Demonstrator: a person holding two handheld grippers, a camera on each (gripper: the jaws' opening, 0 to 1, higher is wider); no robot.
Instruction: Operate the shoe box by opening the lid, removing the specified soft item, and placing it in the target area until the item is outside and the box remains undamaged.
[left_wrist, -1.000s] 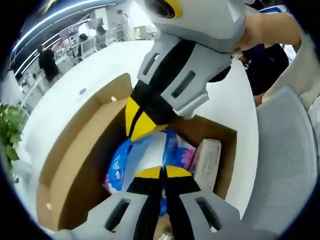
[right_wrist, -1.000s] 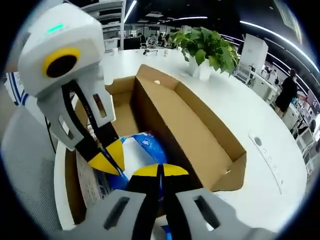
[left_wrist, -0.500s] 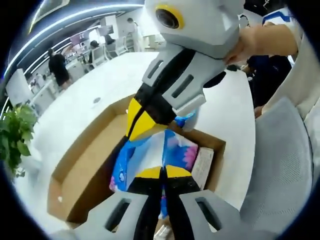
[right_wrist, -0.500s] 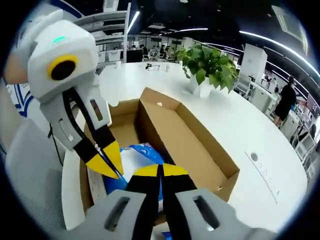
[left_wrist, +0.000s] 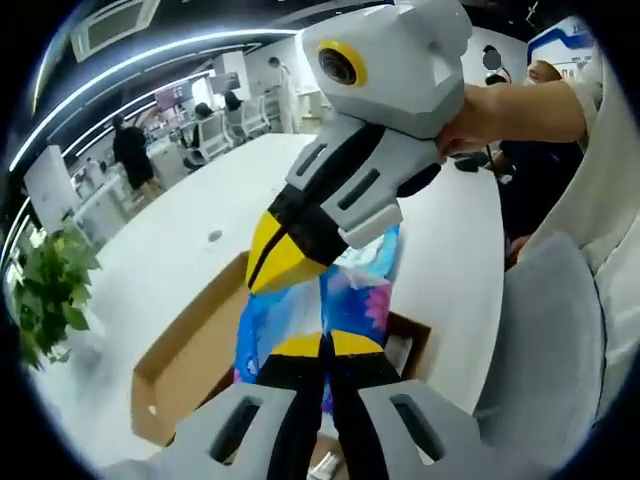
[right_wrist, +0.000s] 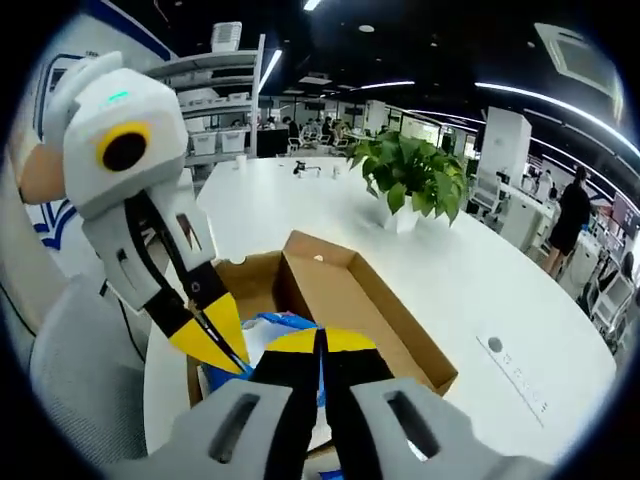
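Over the open shoe box (left_wrist: 190, 370), both grippers are pinched onto the same soft pack (left_wrist: 345, 290), a blue, white and pink plastic-wrapped bundle that looks like tissues or wipes. In the left gripper view, the left gripper (left_wrist: 325, 345) has its jaws closed tight on the lower part of the pack, and the right gripper (left_wrist: 265, 275) comes in from above with its yellow tips clamped on the upper edge. Flip to the right gripper view and it's the mirror: right gripper (right_wrist: 320, 345) shut on the pack (right_wrist: 275, 325), left gripper (right_wrist: 215, 345) reaching in from the left with its tips on the same thing. The pack hangs upright between them, long axis running more or less straight up out of the box, and my read is that it's mostly above the rim now, with the bottom end maybe not quite past it. The lid flap (right_wrist: 350, 300) is folded open on the far side and the cardboard looks fine, no creases I can spot. Something pale sits in the box corner (left_wrist: 400, 350), too hidden to name. The thing the next move hinges on: the pack sits directly between the two tips, so both hands have to travel together sideways toward bare white table (right_wrist: 440, 270), past the plant (right_wrist: 410, 180), or the wrapper could stretch or slip.
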